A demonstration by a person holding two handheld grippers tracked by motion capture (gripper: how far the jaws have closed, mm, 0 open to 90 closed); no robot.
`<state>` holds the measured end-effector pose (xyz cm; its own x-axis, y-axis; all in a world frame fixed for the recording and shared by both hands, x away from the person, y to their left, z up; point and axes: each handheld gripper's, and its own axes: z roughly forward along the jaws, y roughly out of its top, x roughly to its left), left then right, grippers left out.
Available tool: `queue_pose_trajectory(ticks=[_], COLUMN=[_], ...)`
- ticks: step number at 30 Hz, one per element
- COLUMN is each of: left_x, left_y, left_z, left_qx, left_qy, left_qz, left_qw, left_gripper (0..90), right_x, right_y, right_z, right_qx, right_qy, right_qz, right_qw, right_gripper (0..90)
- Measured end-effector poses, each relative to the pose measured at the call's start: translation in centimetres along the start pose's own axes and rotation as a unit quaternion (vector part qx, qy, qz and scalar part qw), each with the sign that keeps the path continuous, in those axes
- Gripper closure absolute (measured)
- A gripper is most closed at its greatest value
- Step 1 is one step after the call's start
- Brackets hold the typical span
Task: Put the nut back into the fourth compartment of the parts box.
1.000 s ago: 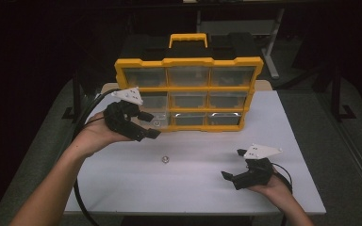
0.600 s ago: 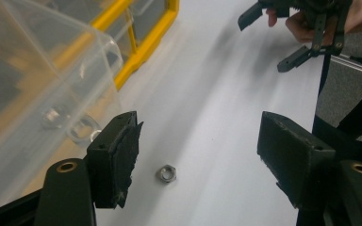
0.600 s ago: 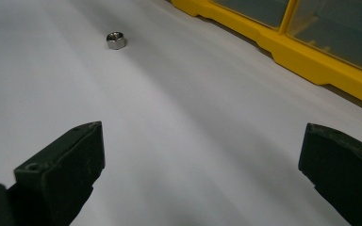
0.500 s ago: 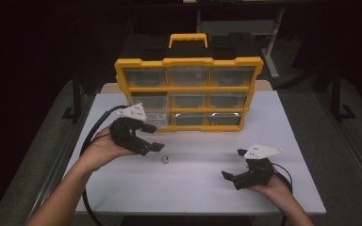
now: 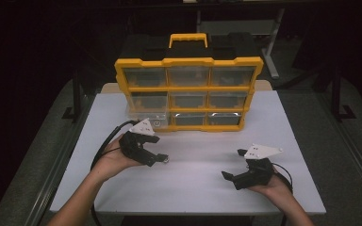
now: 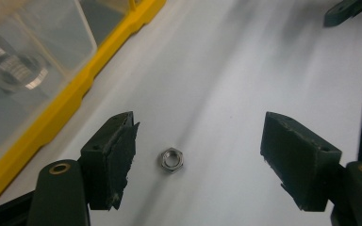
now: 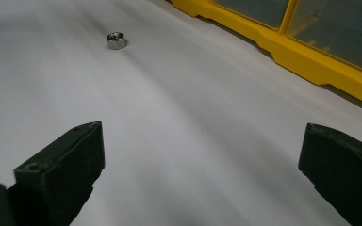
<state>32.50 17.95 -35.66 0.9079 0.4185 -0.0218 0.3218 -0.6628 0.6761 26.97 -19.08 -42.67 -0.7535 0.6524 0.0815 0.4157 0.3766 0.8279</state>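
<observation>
A small steel hex nut (image 6: 171,159) lies flat on the white table (image 5: 198,188). My left gripper (image 6: 199,143) is open and held low over it, one jaw on each side, neither touching it. In the high view the left gripper (image 5: 158,157) is at the table's left middle, with the nut (image 5: 166,160) at its tips. My right gripper (image 5: 232,164) rests open at the front right with nothing between its jaws. In the right gripper view the right gripper (image 7: 202,146) faces bare table, and the nut (image 7: 116,40) lies far ahead.
A yellow parts organiser (image 5: 188,61) with clear drawers stands upright at the back of the table. Its bottom-left clear drawer (image 6: 23,70) sticks out and holds metal rings. The organiser's yellow base (image 7: 306,59) runs along the right gripper view's upper right.
My left gripper has come down from in front of the organiser toward the table and now straddles the nut. The right gripper and the nut have stayed put.
</observation>
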Motion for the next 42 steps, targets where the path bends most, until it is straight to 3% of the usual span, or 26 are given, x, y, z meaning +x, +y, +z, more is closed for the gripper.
queue_pose_trajectory(ticks=[9,18,19,21,23,24,26,28,36,38,39,40,42], left_x=[0.6,1.1,1.4,1.2,1.3,1.1,1.4,1.2,1.2,1.0,1.2,1.0,1.3], left_y=[-1.8,-2.7,-2.8,-3.0,-3.1,-3.2,-3.2,-3.2,-3.4,-3.5,-3.5,-3.6,-3.8], left_z=[2.9,4.7,4.8,5.4,5.7,6.0,6.0,6.2,7.1,7.4,7.3,7.4,7.3], left_qx=[0.006,0.011,0.02,0.017,0.032,0.027,0.043,0.041,0.057,0.048,0.057,0.051,0.054], left_qy=[0.008,0.01,0.009,0.005,0.007,0.007,0.008,0.009,0.008,0.014,0.015,0.017,0.017], left_qz=[-0.015,-0.031,-0.015,-0.037,-0.023,-0.035,-0.017,-0.028,-0.032,-0.041,-0.026,-0.038,-0.026], left_qw=[0.9998,0.9994,0.9996,0.9992,0.9992,0.999,0.9989,0.9987,0.9978,0.9979,0.9979,0.9978,0.998], left_gripper=[33.6,44.1,45.4,48.1,50.8,51.9,54.0,55.4,61.4,62.2,62.7,63.4,65.4], right_x=[0.0,0.0,0.0,0.0,0.0,0.0,0.0,0.0,0.0,0.0,0.0,0.1,0.0], right_y=[0.0,0.0,0.0,0.0,0.0,0.0,0.0,0.0,-0.1,0.0,0.0,0.0,0.0], right_z=[0.0,0.0,0.0,0.0,0.0,0.0,0.0,0.0,0.0,0.0,0.0,0.0,0.0], right_qx=[0.0,0.0,0.0,0.0,0.0,0.0,0.0,0.0,0.001,0.002,0.002,0.002,0.002], right_qy=[0.0,0.001,0.0,0.001,0.001,0.001,0.001,0.001,0.001,0.001,0.001,0.001,0.001], right_qz=[0.002,0.001,0.001,0.001,0.001,0.001,0.0,0.0,0.0,0.002,0.002,0.002,0.002], right_qw=[1.0,1.0,1.0,1.0,1.0,1.0,1.0,1.0,1.0,1.0,1.0,1.0,1.0], right_gripper=[0.3,0.3,0.3,0.3,0.3,0.3,0.3,0.3,0.3,0.3,0.3,0.3,0.3])
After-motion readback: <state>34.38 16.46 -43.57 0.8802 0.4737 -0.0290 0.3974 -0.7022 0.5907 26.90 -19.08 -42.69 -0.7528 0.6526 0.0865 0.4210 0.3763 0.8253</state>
